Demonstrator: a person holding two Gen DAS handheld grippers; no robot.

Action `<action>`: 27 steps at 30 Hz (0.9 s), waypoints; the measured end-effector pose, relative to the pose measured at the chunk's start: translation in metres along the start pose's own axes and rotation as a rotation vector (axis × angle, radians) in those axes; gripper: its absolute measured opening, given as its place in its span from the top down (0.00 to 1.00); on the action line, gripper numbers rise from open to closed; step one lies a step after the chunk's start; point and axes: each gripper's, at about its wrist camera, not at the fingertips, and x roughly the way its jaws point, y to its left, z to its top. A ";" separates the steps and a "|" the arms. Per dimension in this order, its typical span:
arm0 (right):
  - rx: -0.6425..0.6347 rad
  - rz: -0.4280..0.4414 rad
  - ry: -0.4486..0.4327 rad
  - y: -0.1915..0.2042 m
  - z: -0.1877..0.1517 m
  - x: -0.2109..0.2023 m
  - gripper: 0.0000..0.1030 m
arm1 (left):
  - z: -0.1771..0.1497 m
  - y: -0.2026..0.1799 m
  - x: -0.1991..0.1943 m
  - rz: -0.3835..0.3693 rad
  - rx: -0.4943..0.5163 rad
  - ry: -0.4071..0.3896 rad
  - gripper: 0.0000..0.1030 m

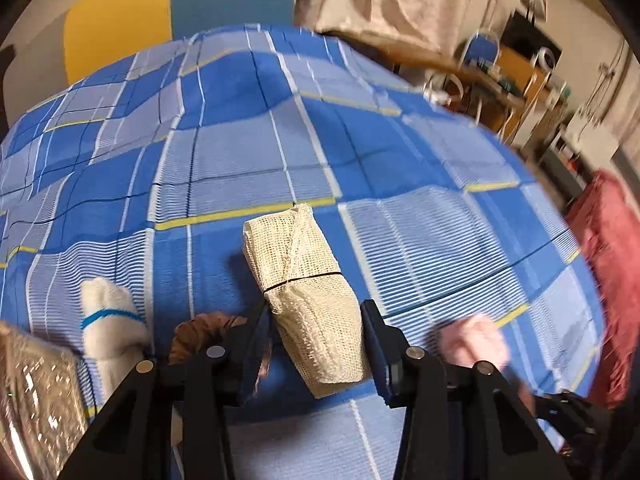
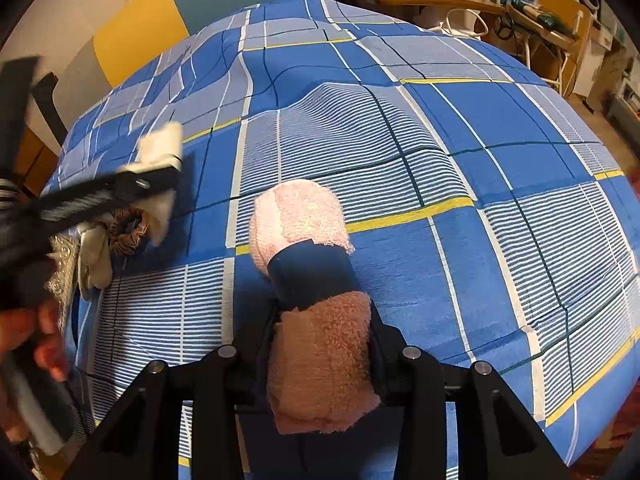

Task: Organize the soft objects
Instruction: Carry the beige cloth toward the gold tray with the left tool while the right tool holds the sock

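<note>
Pink terry towel roll w/ dark blue band [image 2: 316,304] sits clenched in right claw [image 2: 324,344], over blue plaid bedspread [image 2: 500,152]. Left claw [image 1: 316,336] brackets cream mesh cloth roll w/ black elastic [image 1: 308,292]; can't tell if pads press it.

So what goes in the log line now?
left gripper: around mesh roll | right gripper: shut on pink towel roll
</note>
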 end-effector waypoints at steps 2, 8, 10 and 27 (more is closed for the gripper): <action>-0.030 -0.019 0.000 0.004 -0.001 0.001 0.58 | -0.003 0.002 -0.014 -0.026 -0.007 -0.022 0.56; -0.133 -0.088 -0.018 0.017 -0.004 0.005 0.58 | -0.017 0.010 -0.057 -0.099 -0.028 -0.099 0.57; -0.146 -0.099 -0.027 0.017 -0.005 0.004 0.60 | -0.025 0.012 -0.077 -0.120 -0.024 -0.132 0.57; -0.013 0.013 -0.144 0.012 -0.015 -0.022 0.65 | -0.121 0.113 -0.244 -0.146 -0.068 -0.382 0.57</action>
